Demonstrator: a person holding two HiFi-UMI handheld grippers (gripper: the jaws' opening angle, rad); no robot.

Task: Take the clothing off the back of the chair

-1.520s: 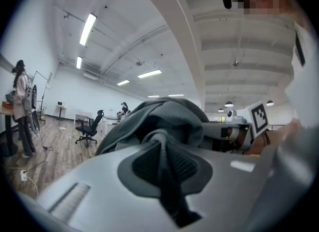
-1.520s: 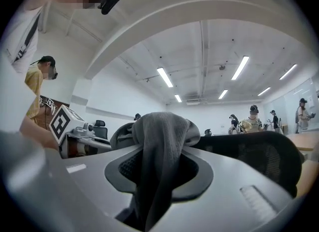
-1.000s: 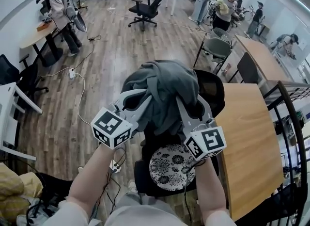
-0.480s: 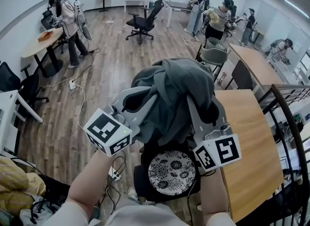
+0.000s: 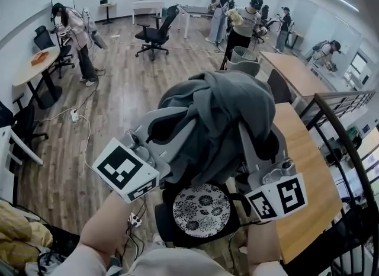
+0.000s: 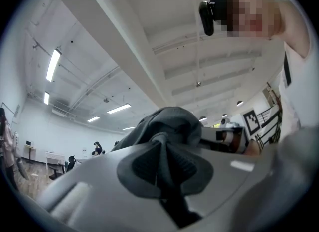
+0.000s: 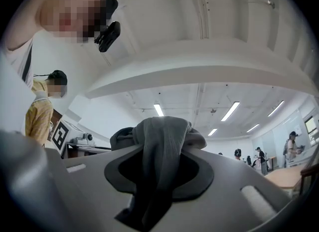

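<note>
A grey garment (image 5: pixel 219 106) hangs bunched between my two grippers, lifted above a black chair (image 5: pixel 267 145) with a floral seat cushion (image 5: pixel 198 209). My left gripper (image 5: pixel 177 118) grips the garment's left side. In the left gripper view the jaws (image 6: pixel 164 159) are shut on a fold of grey cloth (image 6: pixel 169 121). My right gripper (image 5: pixel 246 130) grips its right side, and in the right gripper view a thick fold (image 7: pixel 162 136) is pinched between its jaws (image 7: pixel 159 171). The garment hides most of the chair's back.
A long wooden table (image 5: pixel 311 192) stands close on the right, with a black railing (image 5: pixel 343 130) beyond it. Cables and a power strip (image 5: pixel 135 220) lie on the floor by the chair. Several people, an office chair (image 5: pixel 155 32) and other tables stand farther back.
Both grippers have risen toward the camera with the garment held between them. The garment now hangs higher above the chair's seat.
</note>
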